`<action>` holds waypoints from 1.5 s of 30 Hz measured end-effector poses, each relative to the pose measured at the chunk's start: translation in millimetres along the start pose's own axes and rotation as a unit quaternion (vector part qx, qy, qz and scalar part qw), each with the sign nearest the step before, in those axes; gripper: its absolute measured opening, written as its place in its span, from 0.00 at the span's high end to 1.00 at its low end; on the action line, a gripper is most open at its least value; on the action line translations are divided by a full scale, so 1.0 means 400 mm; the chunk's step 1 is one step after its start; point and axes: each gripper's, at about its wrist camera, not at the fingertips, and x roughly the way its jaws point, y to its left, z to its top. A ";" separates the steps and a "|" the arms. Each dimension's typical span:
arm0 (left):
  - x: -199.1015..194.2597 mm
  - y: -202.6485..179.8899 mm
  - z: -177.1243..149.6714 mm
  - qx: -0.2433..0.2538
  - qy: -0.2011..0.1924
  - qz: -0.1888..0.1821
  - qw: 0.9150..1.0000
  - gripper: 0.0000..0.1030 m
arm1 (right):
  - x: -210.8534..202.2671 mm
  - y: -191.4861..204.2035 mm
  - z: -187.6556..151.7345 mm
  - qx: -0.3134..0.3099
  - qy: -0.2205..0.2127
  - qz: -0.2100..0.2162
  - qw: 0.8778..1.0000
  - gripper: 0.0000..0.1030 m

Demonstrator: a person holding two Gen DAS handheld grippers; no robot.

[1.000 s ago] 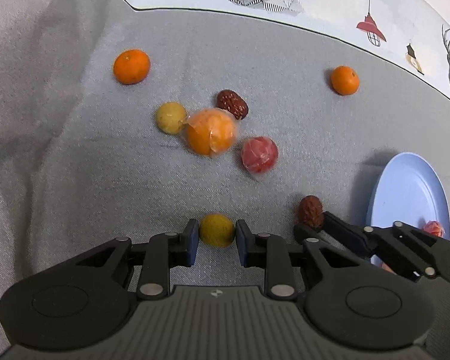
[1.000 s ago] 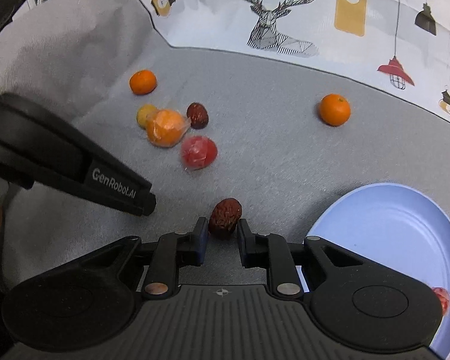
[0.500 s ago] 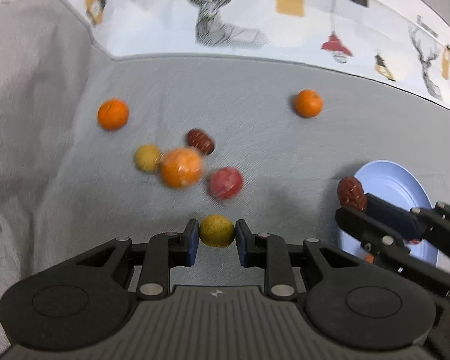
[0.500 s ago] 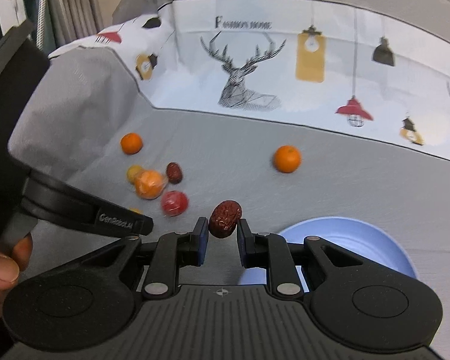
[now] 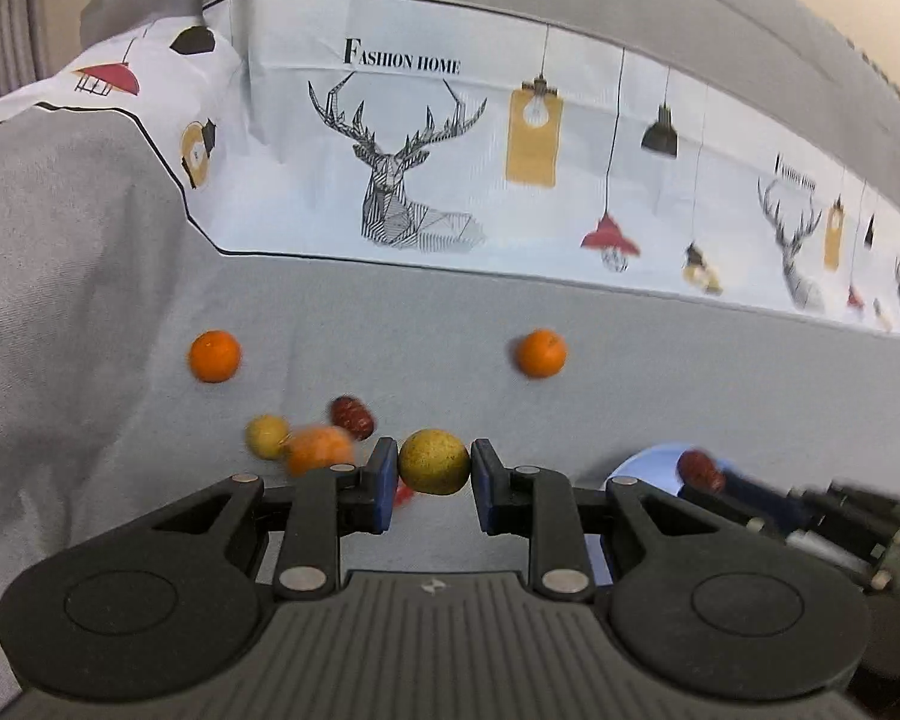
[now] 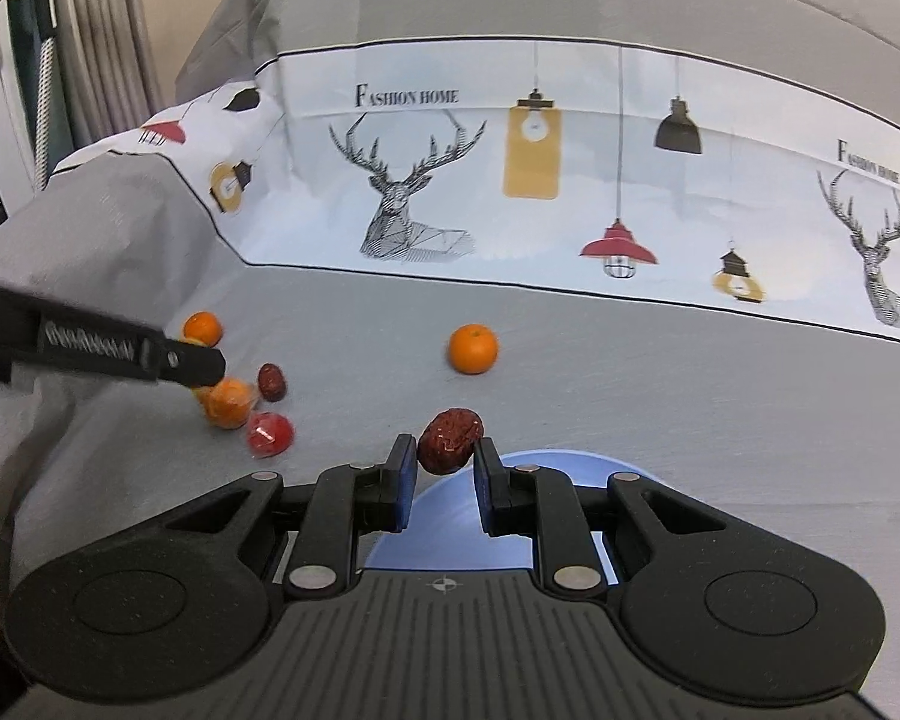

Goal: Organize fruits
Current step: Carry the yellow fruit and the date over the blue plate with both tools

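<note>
My left gripper [image 5: 433, 483] is shut on a small yellow-green fruit [image 5: 433, 461] and holds it above the grey cloth. My right gripper [image 6: 445, 477] is shut on a dark red jujube [image 6: 450, 441] and holds it over the blue plate [image 6: 450, 534]. In the left wrist view the right gripper [image 5: 705, 480] with its jujube [image 5: 699, 470] shows at the right, over the plate [image 5: 648, 468]. On the cloth lie two oranges [image 5: 214, 355] [image 5: 541, 353], a yellow fruit [image 5: 265, 435], a wrapped orange [image 5: 319, 449] and another jujube [image 5: 351, 416].
A wrapped red fruit [image 6: 270, 433] lies left of the plate. A patterned white cloth band [image 6: 570, 180] with deer and lamps rises behind the fruits. Curtains [image 6: 90, 30] hang at the far left. The left gripper's finger [image 6: 120, 354] crosses the left side of the right wrist view.
Both grippers have lifted their fruits off the cloth and tilted up. The right gripper has carried the jujube to above the blue plate.
</note>
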 end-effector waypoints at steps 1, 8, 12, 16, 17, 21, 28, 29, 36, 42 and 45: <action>-0.006 -0.004 0.012 -0.006 -0.003 -0.001 1.000 0.72 | -0.003 -0.005 0.002 0.001 -0.002 -0.002 1.000 0.79; 0.025 -0.075 -0.027 0.024 -0.005 -0.029 0.999 0.72 | -0.017 -0.042 -0.001 0.007 -0.002 -0.021 1.000 0.79; 0.094 -0.092 -0.035 0.020 0.041 -0.025 0.999 0.73 | -0.013 -0.063 -0.006 0.013 0.004 -0.035 0.999 0.80; 0.106 -0.115 -0.020 0.040 0.021 -0.019 0.999 0.73 | -0.013 -0.083 -0.003 0.017 0.000 -0.046 0.999 0.80; 0.113 -0.115 -0.020 0.033 0.027 -0.028 0.999 0.73 | -0.012 -0.088 -0.003 0.020 0.000 -0.048 0.999 0.80; 0.130 -0.127 -0.026 0.034 0.037 -0.039 0.998 0.73 | -0.005 -0.103 -0.008 0.022 0.008 -0.058 0.998 0.80; 0.149 -0.129 -0.038 0.020 0.060 -0.066 0.996 0.73 | -0.003 -0.119 -0.010 0.030 0.012 -0.069 0.997 0.80; 0.149 -0.129 -0.039 0.020 0.060 -0.066 0.996 0.73 | -0.003 -0.123 -0.010 0.032 0.011 -0.070 0.997 0.80; 0.150 -0.133 -0.042 0.018 0.063 -0.086 0.994 0.73 | -0.005 -0.150 -0.007 0.050 0.012 -0.084 0.995 0.80; 0.148 -0.159 -0.049 0.031 0.062 -0.109 0.992 0.73 | -0.006 -0.159 -0.012 0.056 0.015 -0.088 0.994 0.80; 0.148 -0.173 -0.053 0.039 0.062 -0.124 0.990 0.73 | -0.004 -0.161 -0.012 0.057 0.017 -0.088 0.994 0.80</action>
